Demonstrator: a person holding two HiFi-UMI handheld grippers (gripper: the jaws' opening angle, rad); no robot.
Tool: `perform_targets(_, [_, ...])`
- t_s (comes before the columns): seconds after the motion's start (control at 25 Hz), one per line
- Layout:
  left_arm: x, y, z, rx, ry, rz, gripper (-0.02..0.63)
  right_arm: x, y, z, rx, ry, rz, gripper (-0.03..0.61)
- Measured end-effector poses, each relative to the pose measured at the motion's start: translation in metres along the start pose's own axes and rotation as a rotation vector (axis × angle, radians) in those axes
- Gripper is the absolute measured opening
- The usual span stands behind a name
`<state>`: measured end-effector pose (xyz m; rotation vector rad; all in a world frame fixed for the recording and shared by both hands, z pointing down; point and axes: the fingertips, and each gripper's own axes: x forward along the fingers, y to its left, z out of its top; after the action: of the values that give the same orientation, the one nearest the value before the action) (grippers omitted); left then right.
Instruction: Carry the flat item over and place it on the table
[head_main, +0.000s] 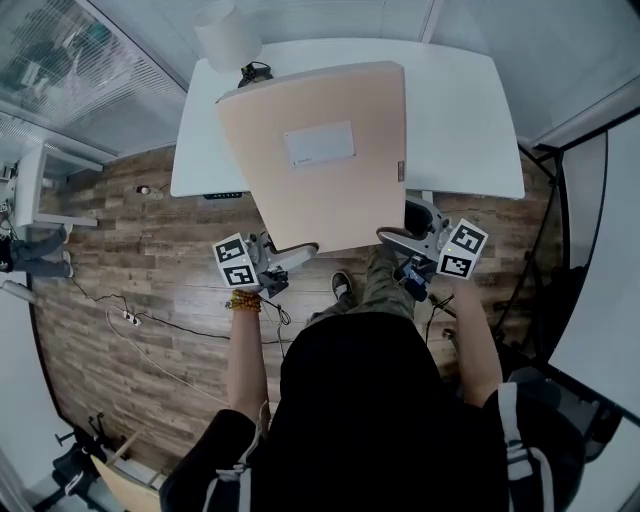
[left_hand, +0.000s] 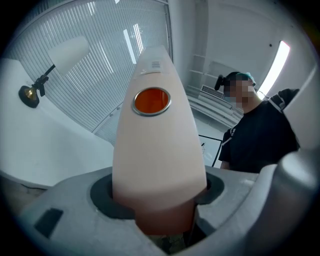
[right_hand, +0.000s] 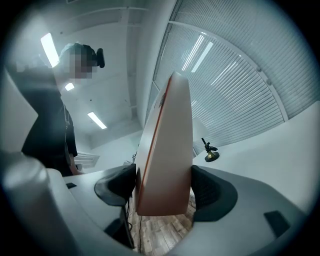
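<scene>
Head view, looking down. I hold a flat peach binder (head_main: 330, 190) by its near edge, one gripper at each near corner. The left gripper (head_main: 296, 252) grips the near left corner, and its marker cube (head_main: 236, 262) faces up toward the camera. The right gripper (head_main: 392, 238) grips the near right corner and shows its own cube (head_main: 462, 250) in the same way. The binder's broad face is turned up and carries a pale rectangular label (head_main: 319, 144) near its middle. Its far part lies over the white table (head_main: 450, 110), while its near part juts past the table's near edge, above the wooden floor (head_main: 150, 270). From here I cannot tell whether the binder touches the tabletop or hangs just above it. A white-shaded lamp (head_main: 228, 35) stands at the table's far edge, just beyond the binder's far left corner.

Left gripper view. Both jaws are clamped on the binder's spine, with the dark pads pressing it from either side. A metal-rimmed finger hole (left_hand: 151, 101) with an orange interior sits higher up the spine. My black shirt (left_hand: 260, 140) fills the right of the frame.

Right gripper view. The jaws are closed on the binder's thin edge, one pad tight against each cover. The wooden floor shows below the clamped corner.
</scene>
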<state>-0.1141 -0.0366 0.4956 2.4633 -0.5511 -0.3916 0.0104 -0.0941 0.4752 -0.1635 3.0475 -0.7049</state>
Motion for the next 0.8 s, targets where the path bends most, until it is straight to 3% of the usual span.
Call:
perform_targets(0.16, [0.007,0.005,-0.005,-0.048,-0.004,-0.003,0.293,-0.008,-0.003,-0.003,0.046,-0.012,-0.035,0.308])
perform_targets(0.8, [0.048,0.03,0.002,-0.094,0.0,0.013,0.311,-0.036,-0.037,0.007,0.099,-0.06,-0.11,0.308])
